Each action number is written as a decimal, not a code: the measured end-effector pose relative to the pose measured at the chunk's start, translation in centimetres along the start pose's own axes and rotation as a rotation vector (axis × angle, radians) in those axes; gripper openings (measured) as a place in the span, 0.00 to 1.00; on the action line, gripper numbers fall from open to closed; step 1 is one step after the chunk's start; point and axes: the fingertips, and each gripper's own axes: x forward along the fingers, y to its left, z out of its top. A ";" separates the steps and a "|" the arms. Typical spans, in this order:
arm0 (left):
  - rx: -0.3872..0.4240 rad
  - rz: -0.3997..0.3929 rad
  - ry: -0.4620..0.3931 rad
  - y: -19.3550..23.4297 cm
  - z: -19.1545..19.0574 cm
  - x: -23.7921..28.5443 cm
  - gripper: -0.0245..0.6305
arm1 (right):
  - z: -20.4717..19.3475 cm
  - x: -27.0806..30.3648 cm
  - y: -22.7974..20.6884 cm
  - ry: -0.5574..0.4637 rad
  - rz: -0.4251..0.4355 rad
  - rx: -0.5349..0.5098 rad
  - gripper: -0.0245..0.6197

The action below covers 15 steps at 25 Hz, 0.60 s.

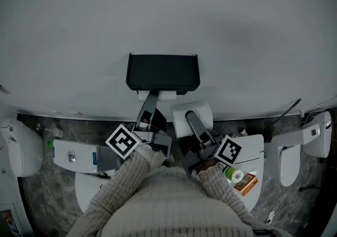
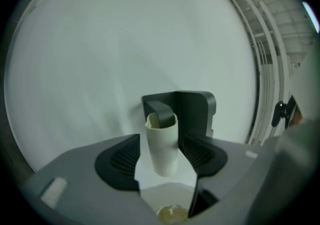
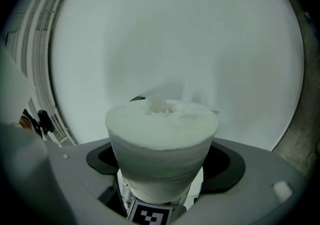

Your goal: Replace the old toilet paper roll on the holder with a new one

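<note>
Pale grey wall [image 1: 168,9] fills the upper field of the head view. A black toilet paper holder [image 1: 163,71] is mounted at its centre, above a dark marbled floor [image 1: 37,125] where white toilets [image 1: 23,149] stand.

**Left gripper** [image 1: 151,98]: raised to the underside of the holder, pointing slightly upward. Its own view shows the jaws spread wide. The old cardboard tube [image 2: 162,144] stands between them, clear of both pads, with a gap on each side. The tube hangs from the holder's curved black arm [image 2: 162,109], which enters its upper end. No paper remains on it.

**Right gripper** [image 1: 192,120]: held level, just beside and below the holder's right half. Its jaws are clamped on the new toilet paper roll [image 3: 162,144], a full white roll gripped near its lower end, with its top face towards the wall.

**Sleeves**: the person's ribbed knit sleeves [image 1: 131,178] enter from the lower edge.

**Stage of task**: early. The new roll is fetched and ready, but the spent tube is still on the arm and neither gripper holds it.

**Remaining, by judgement**: close the left jaws on the tube, draw it off the arm's free end and put it aside. Then thread the new roll's core onto the arm and release it. Whether the roll's centre hole lines up with the arm cannot be told.
</note>
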 end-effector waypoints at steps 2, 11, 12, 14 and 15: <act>-0.016 0.004 0.008 0.3 -0.1 0.2 0.44 | 0.3 0.2 0.0 -0.008 -0.001 0.002 0.73; -0.026 -0.018 0.010 0.2 0.1 0.5 0.30 | 1.8 0.7 -0.2 -0.045 0.007 0.005 0.73; -0.029 -0.019 0.009 0.2 0.0 0.4 0.30 | 1.8 0.7 -0.2 -0.049 0.007 0.008 0.73; -0.030 -0.020 0.006 0.2 0.1 0.4 0.30 | 1.9 0.8 -0.2 -0.054 0.007 0.013 0.73; -0.026 -0.020 0.004 0.2 0.1 0.3 0.30 | 1.9 0.8 -0.2 -0.056 0.007 0.015 0.73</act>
